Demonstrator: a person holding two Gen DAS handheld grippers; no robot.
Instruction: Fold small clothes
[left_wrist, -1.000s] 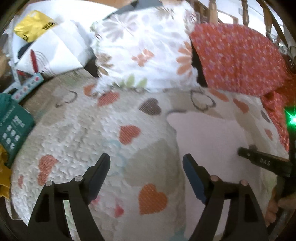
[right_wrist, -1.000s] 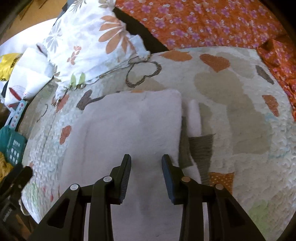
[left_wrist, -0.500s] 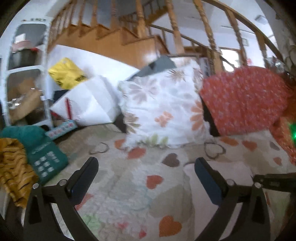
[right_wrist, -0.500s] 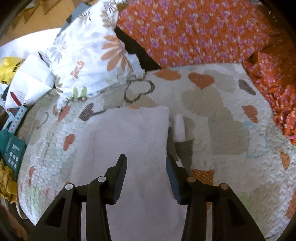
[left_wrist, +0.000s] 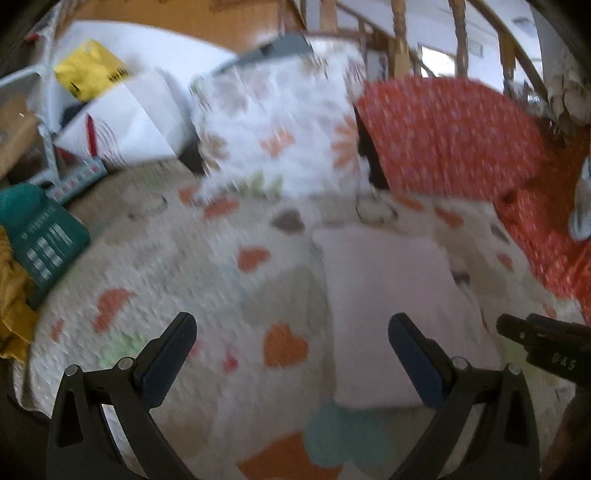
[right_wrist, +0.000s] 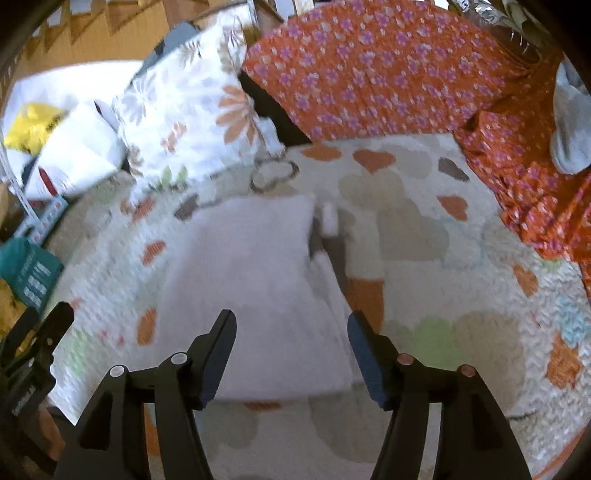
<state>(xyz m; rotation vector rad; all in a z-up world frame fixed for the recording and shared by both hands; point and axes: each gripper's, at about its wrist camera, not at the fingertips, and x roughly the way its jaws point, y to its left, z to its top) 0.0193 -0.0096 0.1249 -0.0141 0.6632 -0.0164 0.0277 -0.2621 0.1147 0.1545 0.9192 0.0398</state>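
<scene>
A pale pink folded garment (left_wrist: 388, 295) lies flat on the heart-patterned quilt (left_wrist: 221, 280); it also shows in the right wrist view (right_wrist: 258, 288), with a grey and white part (right_wrist: 328, 236) sticking out at its right edge. My left gripper (left_wrist: 291, 347) is open and empty, above the quilt at the garment's left edge. My right gripper (right_wrist: 291, 350) is open and empty, above the garment's near end. The right gripper's body shows at the right of the left wrist view (left_wrist: 546, 350).
A floral pillow (right_wrist: 192, 110) and an orange flowered cushion (right_wrist: 369, 66) stand at the back. Orange fabric (right_wrist: 535, 192) lies at the right with a grey cloth (right_wrist: 569, 122) on it. A teal garment (left_wrist: 40, 236) and a yellow one (left_wrist: 11, 306) lie at the left.
Both grippers have pulled back and up from the garment. The right gripper's jaws have opened wider. The left wrist view tilted up, then back down toward the quilt.
</scene>
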